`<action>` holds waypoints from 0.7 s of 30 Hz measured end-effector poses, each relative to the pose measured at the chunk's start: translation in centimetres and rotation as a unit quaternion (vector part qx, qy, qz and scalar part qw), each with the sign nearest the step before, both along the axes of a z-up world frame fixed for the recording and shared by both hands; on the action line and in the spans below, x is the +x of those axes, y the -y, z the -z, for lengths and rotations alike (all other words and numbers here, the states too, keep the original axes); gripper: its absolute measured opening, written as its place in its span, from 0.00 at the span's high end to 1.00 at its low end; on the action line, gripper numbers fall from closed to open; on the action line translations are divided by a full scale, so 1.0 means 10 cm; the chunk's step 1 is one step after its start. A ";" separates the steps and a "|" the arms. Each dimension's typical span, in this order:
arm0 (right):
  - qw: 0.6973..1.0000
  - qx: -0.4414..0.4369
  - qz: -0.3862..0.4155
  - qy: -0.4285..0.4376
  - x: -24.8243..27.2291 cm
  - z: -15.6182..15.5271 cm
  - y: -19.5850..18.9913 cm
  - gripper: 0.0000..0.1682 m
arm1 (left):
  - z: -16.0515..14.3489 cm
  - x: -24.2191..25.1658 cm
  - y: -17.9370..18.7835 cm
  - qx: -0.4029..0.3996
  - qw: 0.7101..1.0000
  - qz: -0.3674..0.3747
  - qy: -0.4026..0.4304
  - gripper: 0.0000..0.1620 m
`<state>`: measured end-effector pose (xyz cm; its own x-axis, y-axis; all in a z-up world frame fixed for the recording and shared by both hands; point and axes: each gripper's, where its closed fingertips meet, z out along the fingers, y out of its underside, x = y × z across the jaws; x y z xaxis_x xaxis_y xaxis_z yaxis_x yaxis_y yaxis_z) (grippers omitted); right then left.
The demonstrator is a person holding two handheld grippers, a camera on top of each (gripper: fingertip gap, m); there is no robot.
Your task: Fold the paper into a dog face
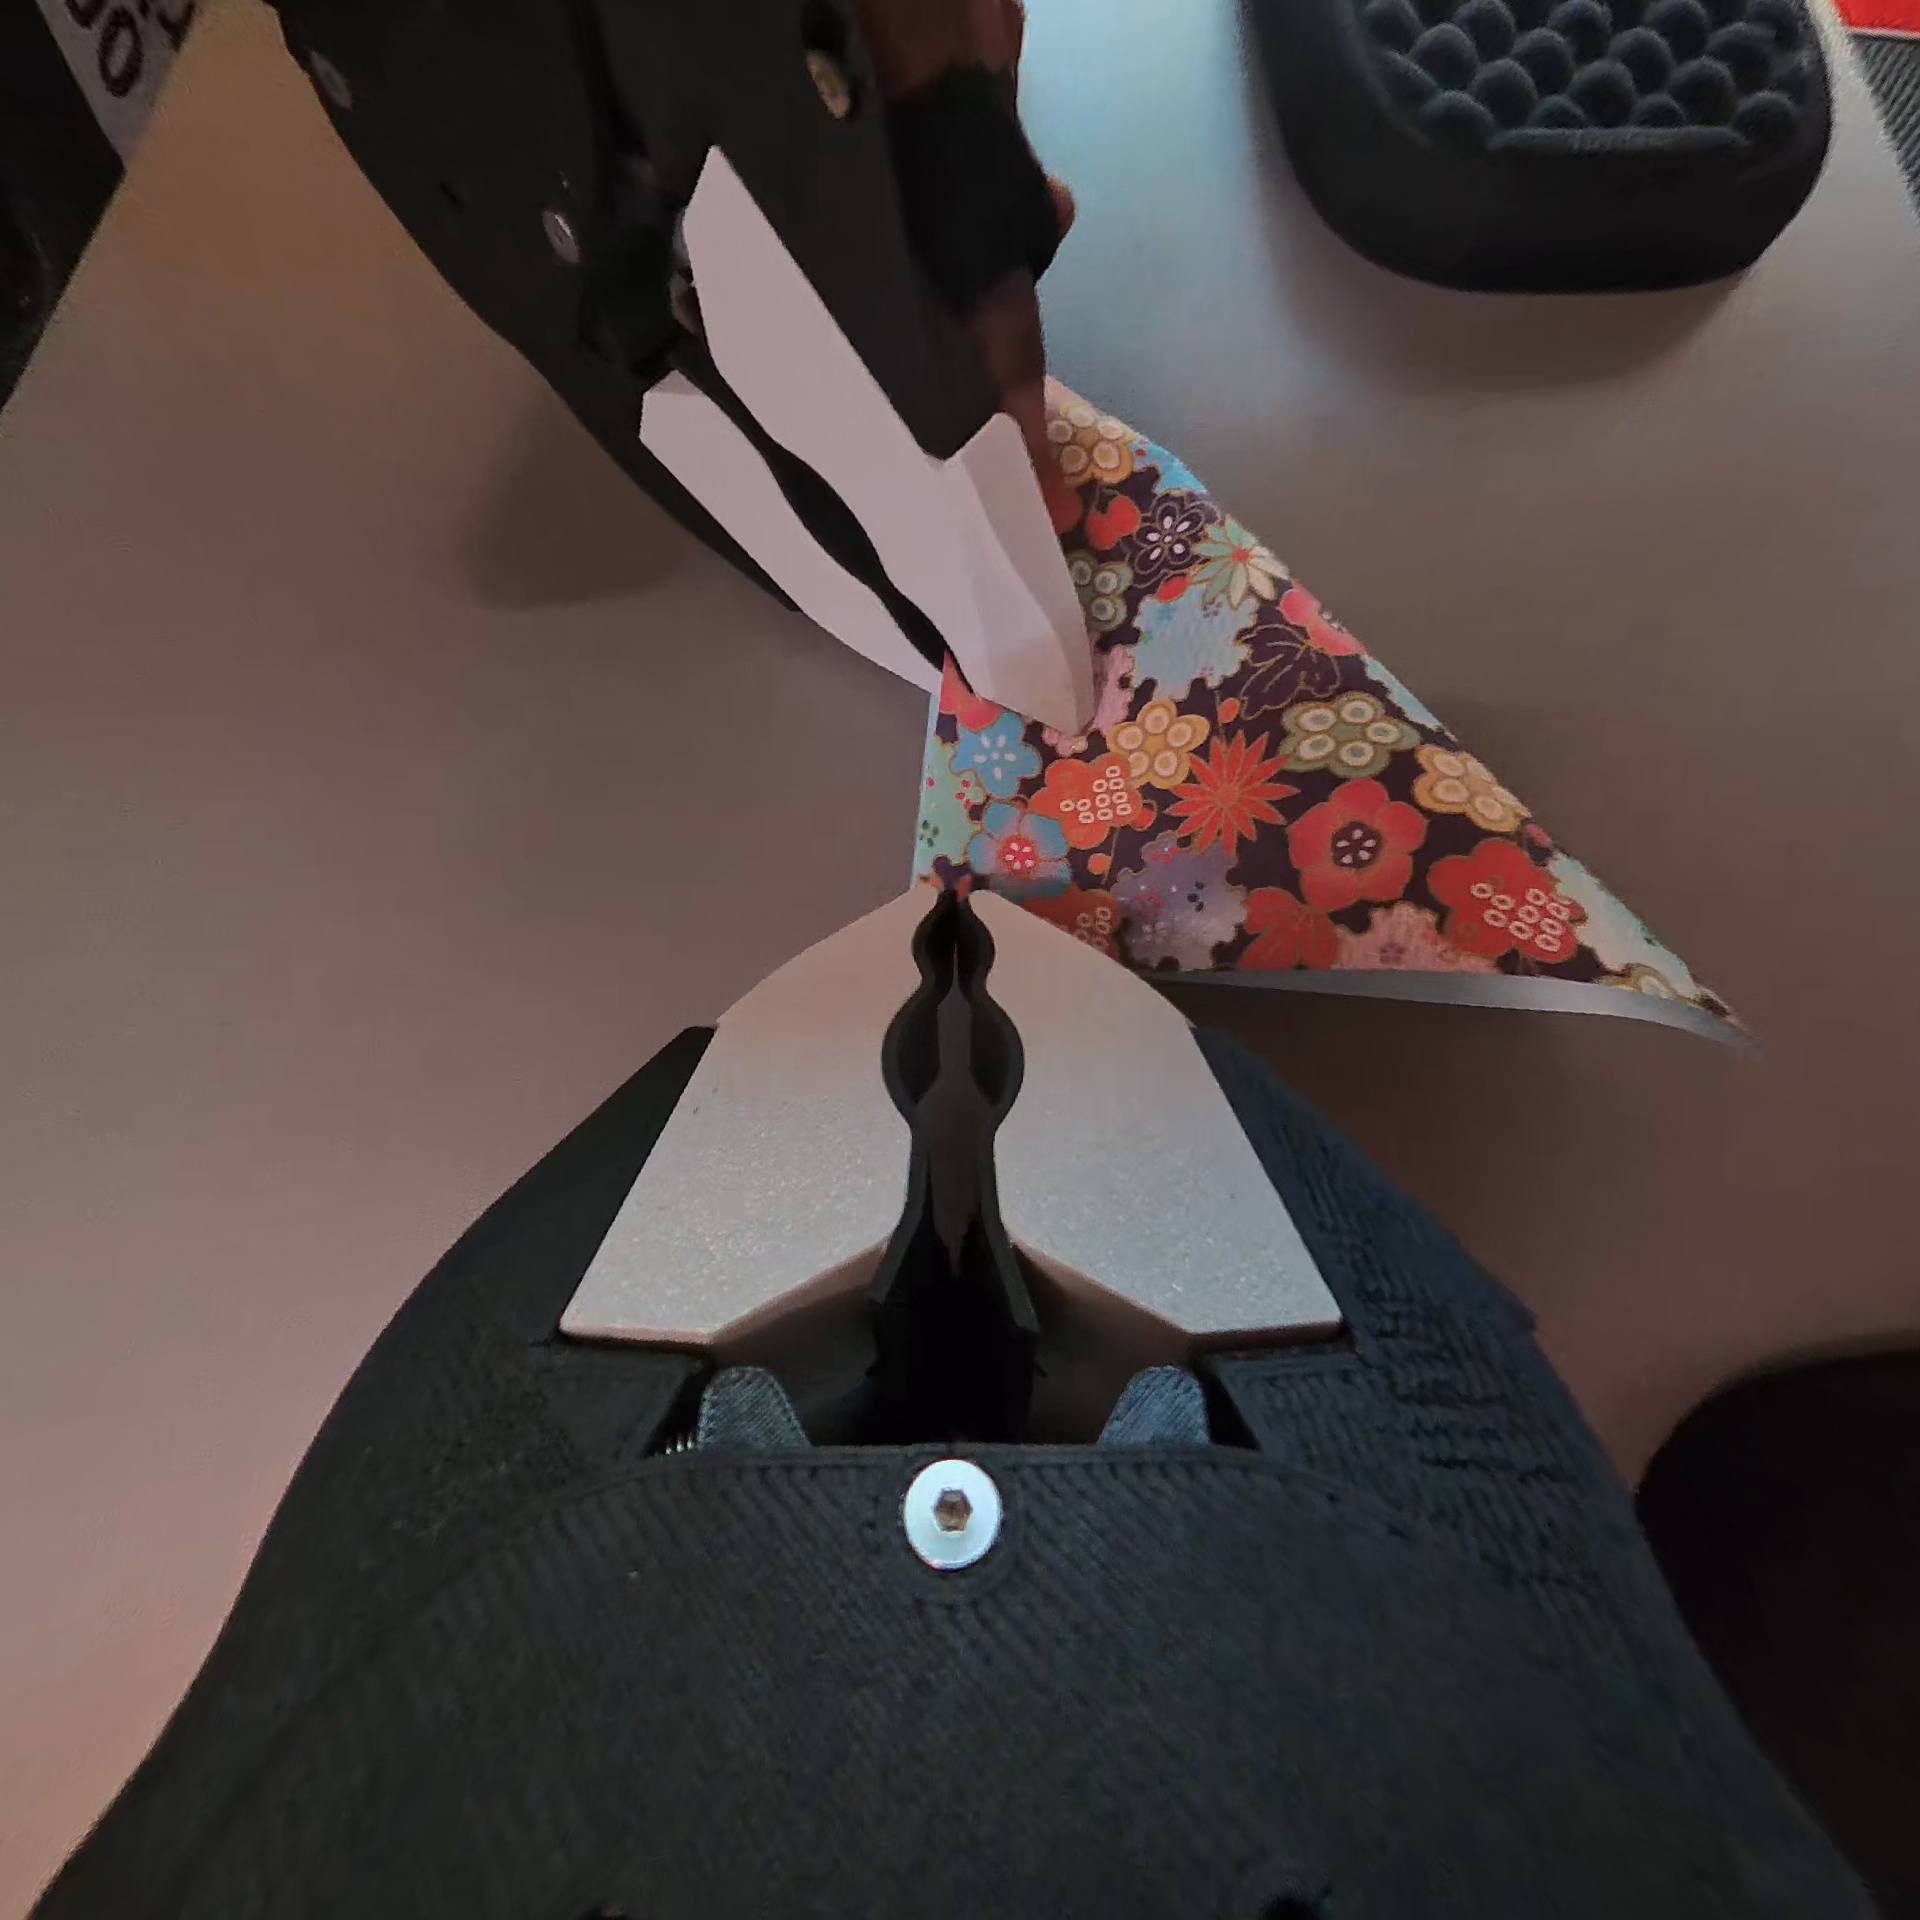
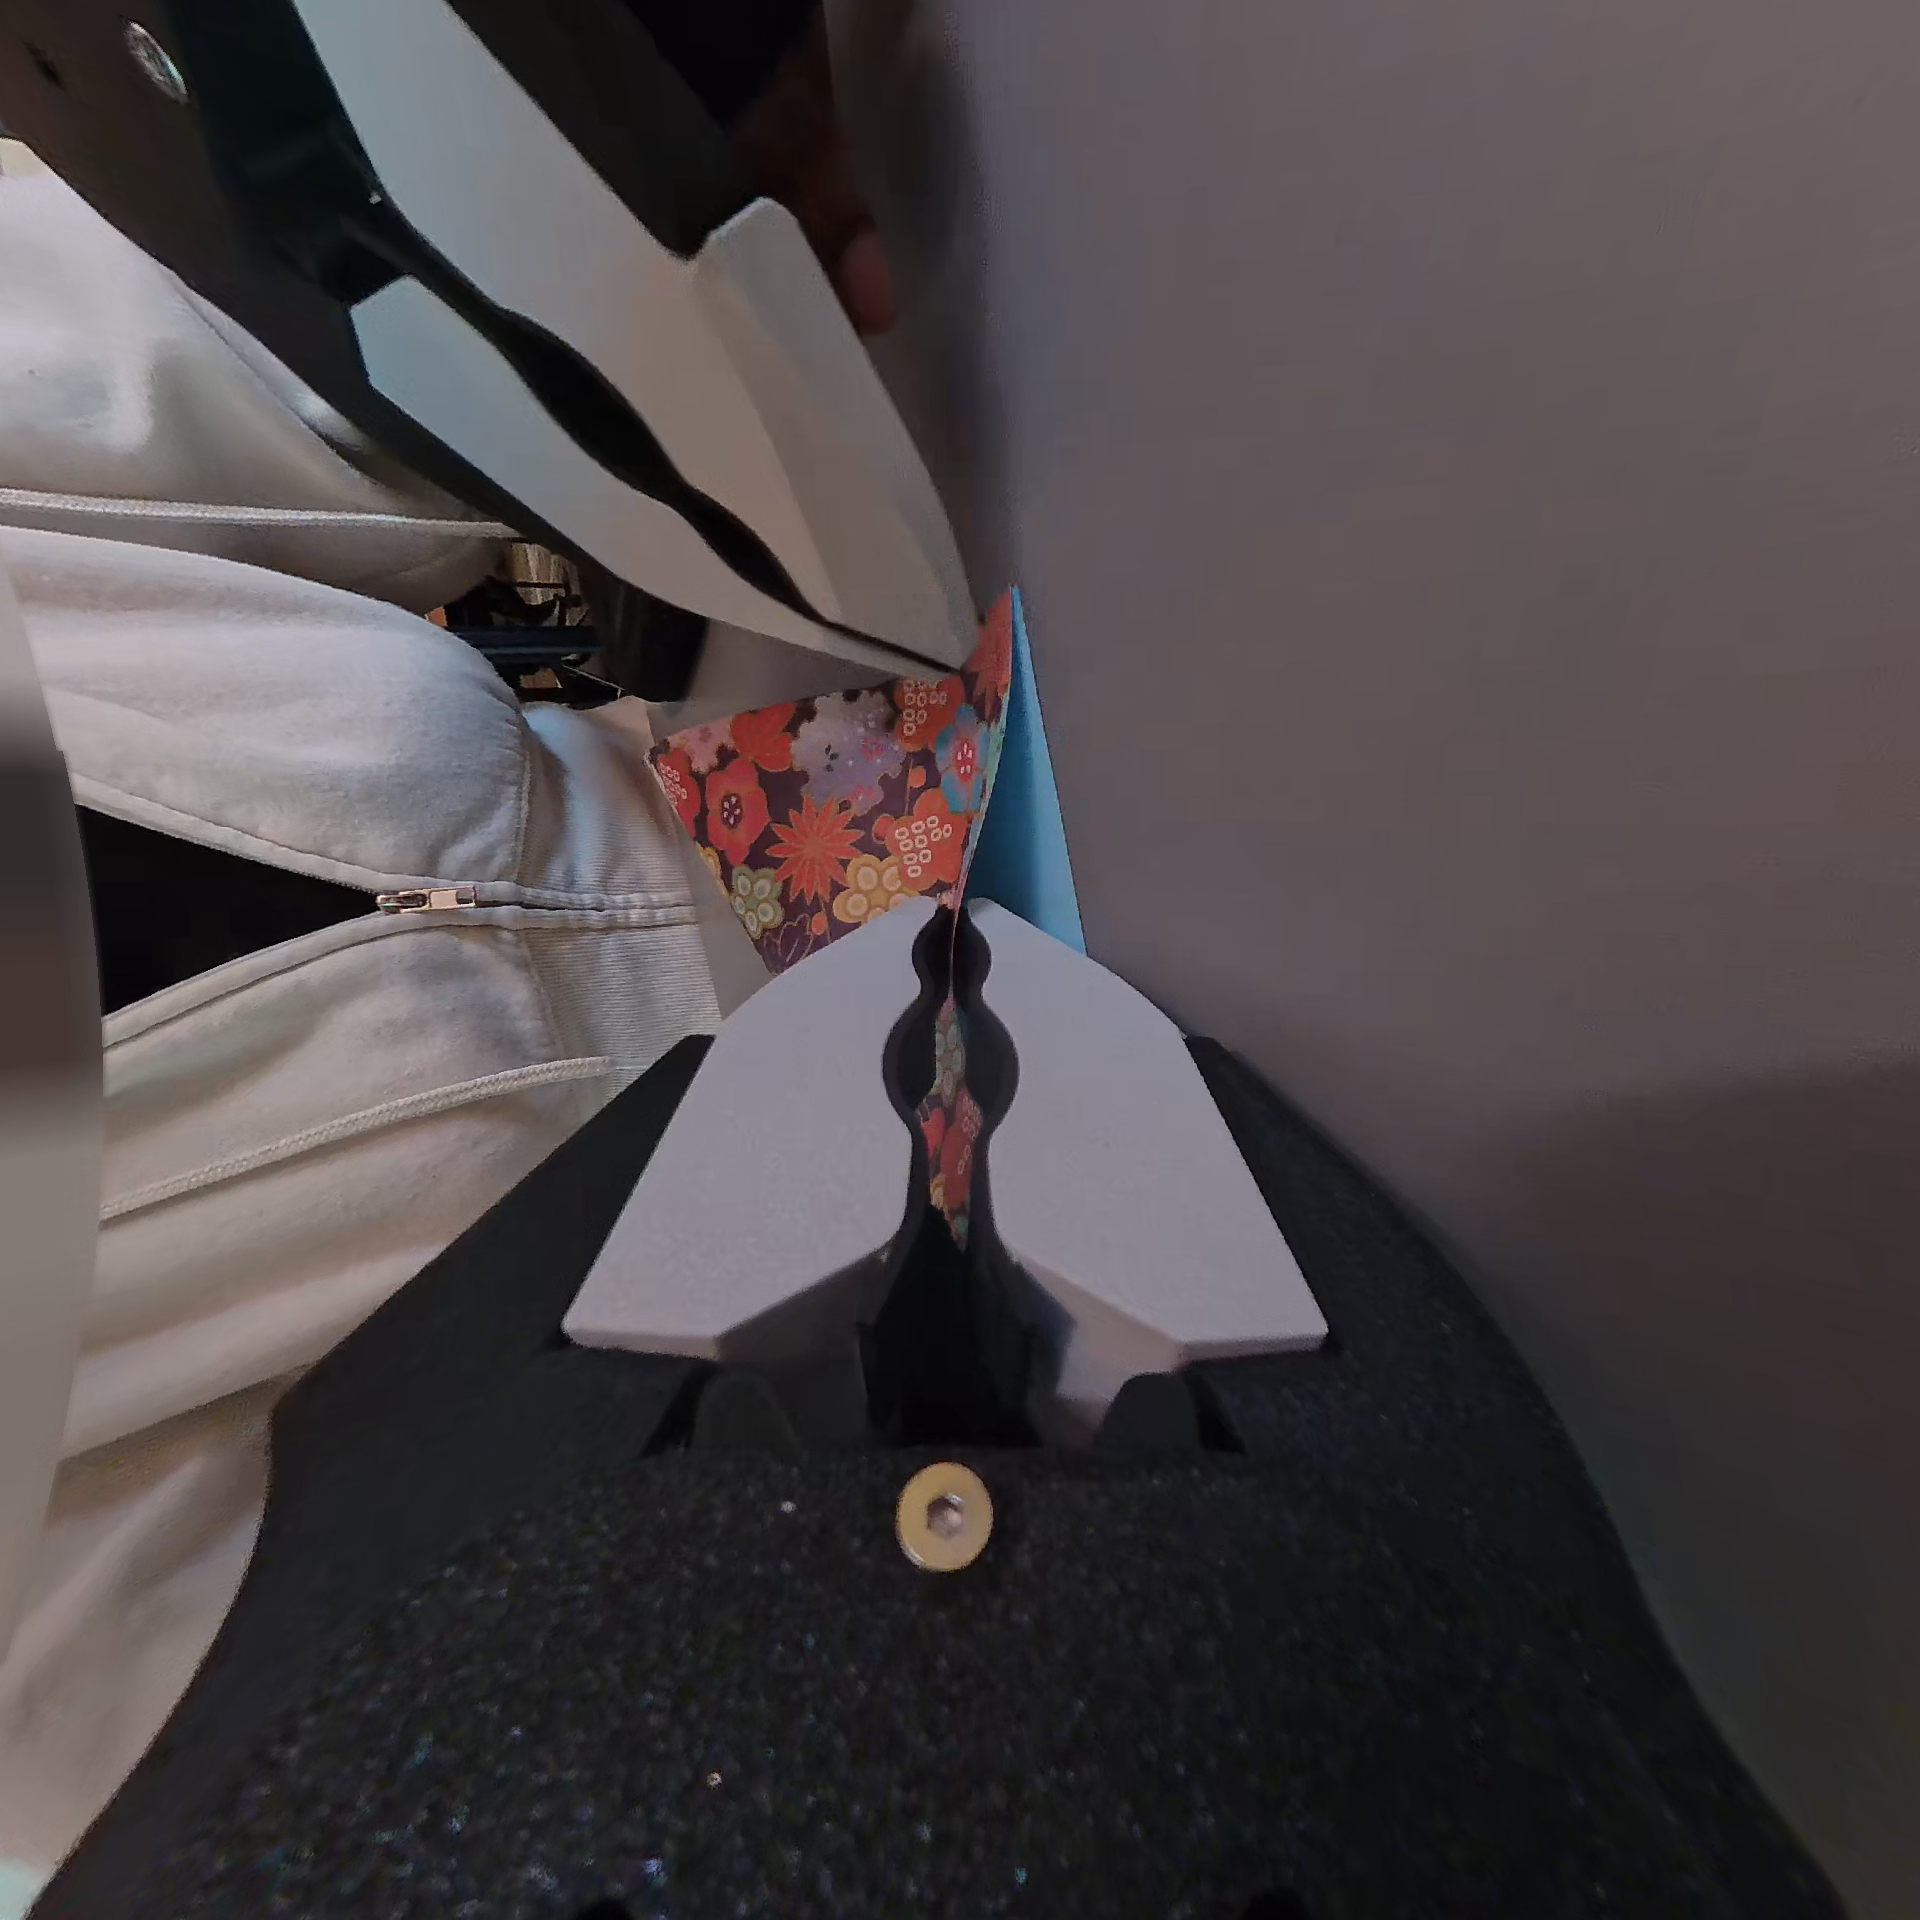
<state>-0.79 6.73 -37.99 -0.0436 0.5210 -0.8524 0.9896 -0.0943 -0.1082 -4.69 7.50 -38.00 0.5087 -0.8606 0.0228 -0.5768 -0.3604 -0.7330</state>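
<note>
Each black, rough-textured printed gripper body (image 1: 935, 1714) carries two pale grey wedge-shaped fingers (image 1: 748, 1174) with wavy black inner pads and one silver hex screw (image 1: 953, 1512). The person wears a cream zip-up hoodie (image 2: 312, 831) with drawcords.

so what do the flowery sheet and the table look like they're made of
The flowery sheet looks like thin printed paper, matte, plain light blue on the back: it curves freely where the left hand-held gripper pinches its corner. The table looks like smooth matte laminate, beige-grey; material uncertain.

Dark bumpy cushion (image 1: 1538, 135) at 1 o'clock gets cropped by the top edge, and the paper's (image 2: 951, 1132) corner disappears inside the right claw (image 2: 954, 920).
</note>
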 end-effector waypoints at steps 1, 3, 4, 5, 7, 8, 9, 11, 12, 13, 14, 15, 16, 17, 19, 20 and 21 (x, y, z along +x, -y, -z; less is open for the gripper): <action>1.000 0.000 0.000 0.000 0.00 0.00 0.00 1.00 | 0.03 0.00 0.00 -0.001 1.000 0.000 -0.006 1.00; 1.000 0.001 -0.001 0.000 0.00 0.00 0.00 1.00 | 0.04 0.01 0.00 -0.002 1.000 0.001 -0.009 1.00; 1.000 0.001 -0.001 0.000 0.00 0.00 0.00 1.00 | 0.05 0.00 0.00 -0.006 1.000 -0.001 -0.010 1.00; 1.000 0.001 -0.001 0.001 0.00 0.00 0.00 1.00 | 0.05 0.00 0.00 -0.012 1.000 -0.003 -0.010 1.00; 1.000 0.003 -0.001 0.001 0.00 0.00 0.00 1.00 | 0.05 0.00 0.00 -0.026 1.000 -0.012 -0.011 0.99; 1.000 0.007 -0.002 0.001 0.00 0.00 0.00 1.00 | 0.05 0.00 0.00 -0.031 0.999 -0.015 -0.013 0.99; 1.000 0.014 -0.004 0.000 0.00 0.00 0.00 1.00 | 0.06 0.00 0.00 -0.036 0.999 -0.016 -0.014 0.99; 0.999 0.037 -0.012 -0.013 0.00 0.01 0.00 1.00 | 0.06 0.00 0.01 -0.039 0.999 -0.013 -0.020 0.99; 0.998 0.050 -0.013 -0.021 -0.01 0.01 -0.02 0.99 | 0.06 0.00 0.01 -0.038 0.999 -0.011 -0.026 0.99; 0.997 0.064 -0.010 -0.032 -0.01 -0.02 -0.04 0.96 | 0.06 0.00 0.01 -0.037 0.999 -0.009 -0.033 0.99; 0.996 0.076 -0.004 -0.048 -0.02 -0.07 -0.06 0.93 | 0.06 0.00 0.01 -0.034 0.999 -0.006 -0.040 0.99; 0.994 0.093 0.004 -0.064 -0.02 -0.13 -0.09 0.91 | 0.06 0.00 0.01 -0.032 0.998 -0.004 -0.045 0.99; 0.989 0.125 0.015 -0.083 -0.02 -0.19 -0.15 0.88 | 0.06 0.00 0.01 -0.030 0.998 -0.002 -0.047 0.99; 0.979 0.172 0.028 -0.108 -0.02 -0.25 -0.23 0.85 | 0.06 0.00 0.01 -0.028 0.998 -0.001 -0.047 0.99; 0.951 0.256 0.052 -0.167 -0.02 -0.39 -0.34 0.79 | 0.06 0.00 0.01 -0.025 0.999 -0.001 -0.047 0.99; 0.934 0.291 0.069 -0.193 -0.03 -0.47 -0.38 0.75 | 0.06 0.00 0.01 -0.023 0.999 0.000 -0.049 0.99; 0.914 0.326 0.083 -0.228 -0.07 -0.56 -0.41 0.74 | 0.06 0.00 0.01 -0.021 0.998 0.002 -0.051 0.99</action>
<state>-1.44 10.78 -32.41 -0.1916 0.9431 -0.2719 0.8051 -0.0074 -0.5931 -4.67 7.40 -38.55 0.5077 -0.8615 0.0079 -0.6489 -0.3884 -0.6542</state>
